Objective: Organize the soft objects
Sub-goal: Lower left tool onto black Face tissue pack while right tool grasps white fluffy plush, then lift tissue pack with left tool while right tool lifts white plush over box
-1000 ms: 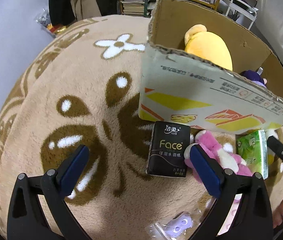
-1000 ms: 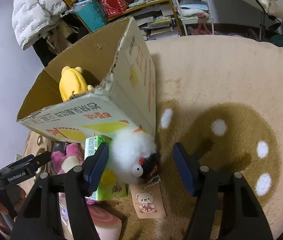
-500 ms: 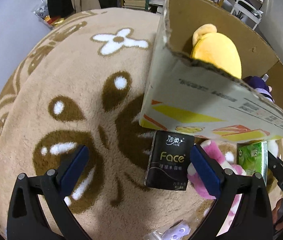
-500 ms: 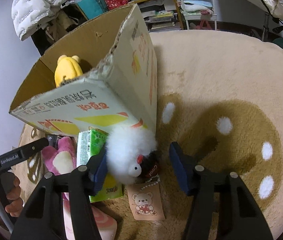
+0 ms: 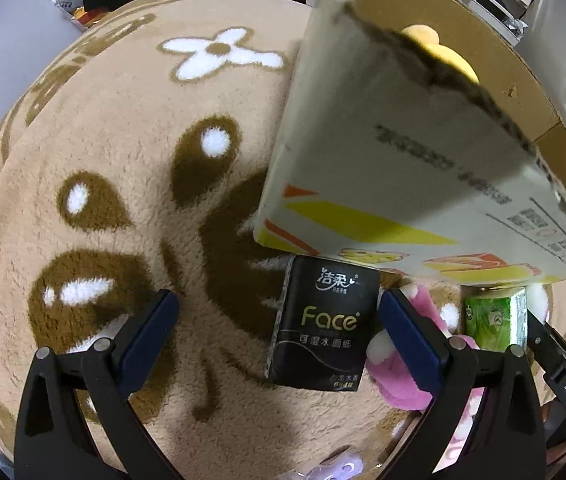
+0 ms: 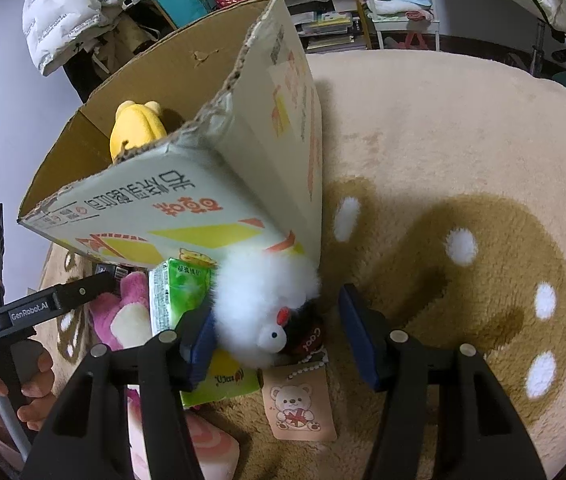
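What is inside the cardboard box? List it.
Inside the cardboard box, a yellow plush toy stands against the back wall. The near wall hides the box floor and anything lying lower.

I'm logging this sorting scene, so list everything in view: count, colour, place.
cardboard box: 1, brown inside with a printed white outside, standing on the rug
yellow plush: 1, yellow, inside the box
black tissue pack: 1, black, on the rug against the box front
pink plush: 1, pink and cream, between the black and green packs
green tissue pack: 1, green, beside the pink plush
white fluffy plush: 1, white with a black part, at the box corner
bear tag: 1, tan, by the white plush
rug: 1, beige with brown and white pattern
shelves: cluttered, behind
left tongs: open, around the black pack
right tongs: open, around the white plush
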### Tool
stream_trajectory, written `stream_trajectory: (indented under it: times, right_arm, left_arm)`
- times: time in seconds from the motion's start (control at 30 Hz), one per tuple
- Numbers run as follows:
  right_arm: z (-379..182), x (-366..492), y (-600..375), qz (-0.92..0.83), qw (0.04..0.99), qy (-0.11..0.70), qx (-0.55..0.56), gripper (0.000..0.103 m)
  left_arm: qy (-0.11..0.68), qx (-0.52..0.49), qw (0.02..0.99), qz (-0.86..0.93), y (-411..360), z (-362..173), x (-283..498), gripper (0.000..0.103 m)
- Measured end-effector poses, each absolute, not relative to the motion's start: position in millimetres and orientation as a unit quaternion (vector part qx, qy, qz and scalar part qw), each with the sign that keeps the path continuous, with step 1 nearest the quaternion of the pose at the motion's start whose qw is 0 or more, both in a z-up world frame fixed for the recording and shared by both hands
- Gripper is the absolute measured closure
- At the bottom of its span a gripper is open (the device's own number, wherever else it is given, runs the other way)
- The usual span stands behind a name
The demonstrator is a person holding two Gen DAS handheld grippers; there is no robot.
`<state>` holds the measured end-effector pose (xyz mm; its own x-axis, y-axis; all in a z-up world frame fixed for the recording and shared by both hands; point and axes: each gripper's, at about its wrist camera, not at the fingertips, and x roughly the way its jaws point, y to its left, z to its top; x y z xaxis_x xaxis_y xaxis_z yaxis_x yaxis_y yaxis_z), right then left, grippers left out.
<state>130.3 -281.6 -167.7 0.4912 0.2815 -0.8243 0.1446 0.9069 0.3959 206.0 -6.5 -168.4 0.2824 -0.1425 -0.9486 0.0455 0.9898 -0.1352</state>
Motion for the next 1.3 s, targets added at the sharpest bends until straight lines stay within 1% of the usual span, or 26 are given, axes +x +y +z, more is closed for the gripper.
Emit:
stream_trajectory:
  times: [0.07,0.17,0.33,0.37,0.4,0.43,0.47,0.5,0.53,0.57,0.6,0.63,0.67,0.7,0.83,1.0,1.17,1.3]
  right_arm:
    - [-168.9,131.7,-280.6,0.042,0.836,0.505,0.211,0.041]
    - [-170.3,133.7,-279.1,0.041,0.836,0.506,0.210,0.041]
    - [-172.3,134.6,-276.5,0.039,0.837,0.507,0.203,0.041]
    - [-172.5,134.9,-274.3,0.038,0.838,0.507,0.197,0.041]
    - [-172.5,135.6,-271.8,0.037,0.840,0.508,0.189,0.047]
    - [-173.2,136.8,-268.7,0.040,0.840,0.511,0.179,0.052]
    - [-174.0,137.2,-266.3,0.041,0.840,0.513,0.171,0.053]
    - [-174.1,137.5,-264.3,0.042,0.841,0.514,0.162,0.057]
    - [-173.5,138.0,-262.4,0.046,0.843,0.514,0.153,0.059]
    - [-173.0,138.4,-262.0,0.047,0.843,0.514,0.150,0.060]
    - [-173.0,138.5,-261.4,0.047,0.843,0.515,0.148,0.060]
    - [-173.0,138.4,-260.9,0.047,0.843,0.516,0.146,0.061]
    - [-172.7,137.8,-260.1,0.047,0.843,0.516,0.144,0.062]
    - [-172.6,137.0,-258.3,0.047,0.843,0.517,0.143,0.062]
    - [-169.7,131.8,-251.6,0.047,0.845,0.517,0.131,0.064]
    - [-162.2,121.8,-252.2,0.047,0.848,0.511,0.130,0.064]
    - [-142.9,106.0,-266.1,0.047,0.863,0.479,0.152,0.064]
    - [-118.4,91.7,-269.3,0.049,0.884,0.437,0.158,0.064]
  left_arm:
    - [0.603,-0.024,0.795,-0.063,-14.6,-174.2,206.6,0.003]
    - [0.593,0.008,0.803,-0.060,-24.5,-175.0,206.6,0.003]
    - [0.593,0.005,0.803,-0.059,-24.7,-178.1,210.5,0.004]
    - [0.591,0.011,0.805,-0.056,-25.1,-178.1,211.2,0.008]
    - [0.588,0.019,0.807,-0.051,-26.1,-177.8,211.7,0.014]
    - [0.586,0.027,0.809,-0.049,-27.8,-177.2,210.8,0.017]
    - [0.583,0.030,0.810,-0.048,-28.6,-176.9,210.2,0.021]
    - [0.580,0.029,0.812,-0.050,-28.6,-176.1,209.9,0.026]
    - [0.579,0.026,0.813,-0.052,-28.8,-175.5,209.3,0.029]
    - [0.578,0.023,0.814,-0.053,-28.2,-174.4,208.9,0.034]
    - [0.577,0.020,0.815,-0.051,-27.3,-173.9,205.4,0.042]
    - [0.576,0.016,0.816,-0.047,-24.8,-172.4,205.5,0.046]
    - [0.575,0.010,0.817,-0.045,-15.3,-169.8,202.5,0.053]
    - [0.576,0.000,0.816,-0.041,-10.7,-169.0,203.1,0.057]
    - [0.577,-0.029,0.815,-0.046,1.6,-164.7,203.2,0.058]
    - [0.563,-0.026,0.825,-0.040,7.7,-157.2,192.5,0.058]
    - [0.517,-0.015,0.855,-0.040,2.5,-126.2,169.2,0.058]
    - [0.471,-0.014,0.881,-0.046,3.8,-100.0,146.2,0.058]
